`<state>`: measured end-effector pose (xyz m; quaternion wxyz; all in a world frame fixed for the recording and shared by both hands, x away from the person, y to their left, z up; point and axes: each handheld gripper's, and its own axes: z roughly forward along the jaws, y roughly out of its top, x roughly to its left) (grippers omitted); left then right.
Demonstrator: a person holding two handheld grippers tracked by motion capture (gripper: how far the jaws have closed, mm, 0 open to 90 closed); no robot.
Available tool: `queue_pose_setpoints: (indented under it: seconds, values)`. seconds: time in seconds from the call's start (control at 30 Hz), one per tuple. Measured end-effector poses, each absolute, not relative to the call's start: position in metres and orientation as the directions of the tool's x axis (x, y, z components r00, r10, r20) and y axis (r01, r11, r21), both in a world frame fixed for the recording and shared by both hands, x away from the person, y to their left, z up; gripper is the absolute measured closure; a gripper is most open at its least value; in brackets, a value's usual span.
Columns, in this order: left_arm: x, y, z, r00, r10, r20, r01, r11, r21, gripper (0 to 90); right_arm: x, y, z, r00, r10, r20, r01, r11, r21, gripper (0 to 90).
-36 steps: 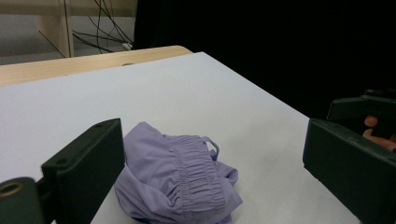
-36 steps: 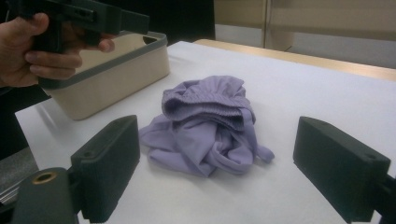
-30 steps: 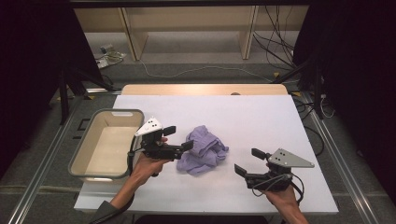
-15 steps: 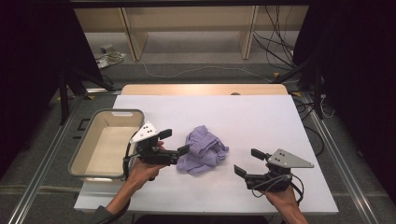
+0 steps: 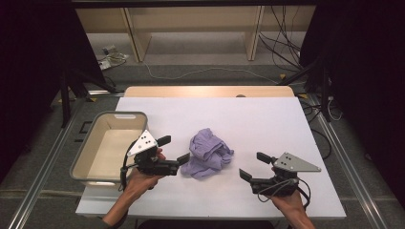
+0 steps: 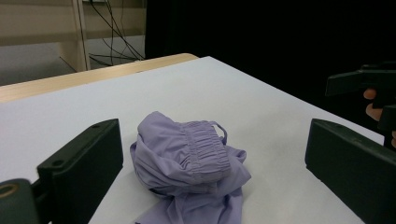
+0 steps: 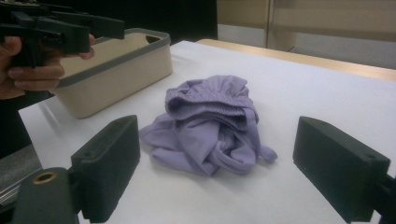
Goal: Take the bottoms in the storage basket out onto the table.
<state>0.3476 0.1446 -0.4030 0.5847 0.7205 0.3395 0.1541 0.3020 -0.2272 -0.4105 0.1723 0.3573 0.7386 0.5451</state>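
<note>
A crumpled purple garment (image 5: 208, 152) with an elastic waistband lies on the white table (image 5: 267, 119), near its middle. My left gripper (image 5: 174, 149) is open just left of it, one jaw tip close to the cloth's edge. In the left gripper view the garment (image 6: 191, 163) lies between and just beyond the wide-apart jaws of the left gripper (image 6: 215, 158). My right gripper (image 5: 253, 165) is open to the right of the garment, a short gap away. Its own view shows the garment (image 7: 210, 121) ahead of the spread jaws of the right gripper (image 7: 224, 161). Neither holds anything.
A beige bin (image 5: 86, 157) with a grey rim stands at the table's left edge, beside my left hand; its wall (image 7: 116, 70) appears in the right gripper view. Wooden shelf legs and cables lie on the floor beyond the far edge.
My left gripper has drifted slightly toward the near edge and pulled back a little from the garment. The right gripper and the garment have stayed put.
</note>
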Motion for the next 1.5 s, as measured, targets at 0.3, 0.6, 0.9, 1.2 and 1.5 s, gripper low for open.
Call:
queue_pose_setpoints:
  seconds: [0.3, 0.6, 0.9, 1.2, 1.5]
  values:
    - [0.338, 0.148, -0.408, 0.722, 0.676, -0.15, 0.301, -0.111, 0.947, 1.7, 0.302, -0.227, -0.411, -0.687, 0.714, 0.135, 0.336, 0.148, 0.93, 15.7]
    - [0.336, 0.155, -0.416, 0.701, 0.691, -0.173, 0.33, -0.099, 0.939, 1.0, 0.301, -0.227, -0.411, -0.686, 0.715, 0.135, 0.338, 0.15, 0.929, 15.7]
    - [0.325, 0.157, -0.423, 0.696, 0.698, -0.168, 0.339, -0.113, 0.934, 0.0, 0.3, -0.226, -0.41, -0.682, 0.72, 0.127, 0.34, 0.158, 0.927, 15.7]
    - [0.324, 0.158, -0.426, 0.684, 0.708, -0.173, 0.353, -0.115, 0.928, 0.0, 0.3, -0.226, -0.411, -0.683, 0.718, 0.134, 0.351, 0.161, 0.923, 15.7]
    - [0.327, 0.163, -0.424, 0.66, 0.728, -0.184, 0.343, -0.075, 0.936, 0.0, 0.301, -0.226, -0.411, -0.682, 0.72, 0.132, 0.344, 0.157, 0.926, 15.7]
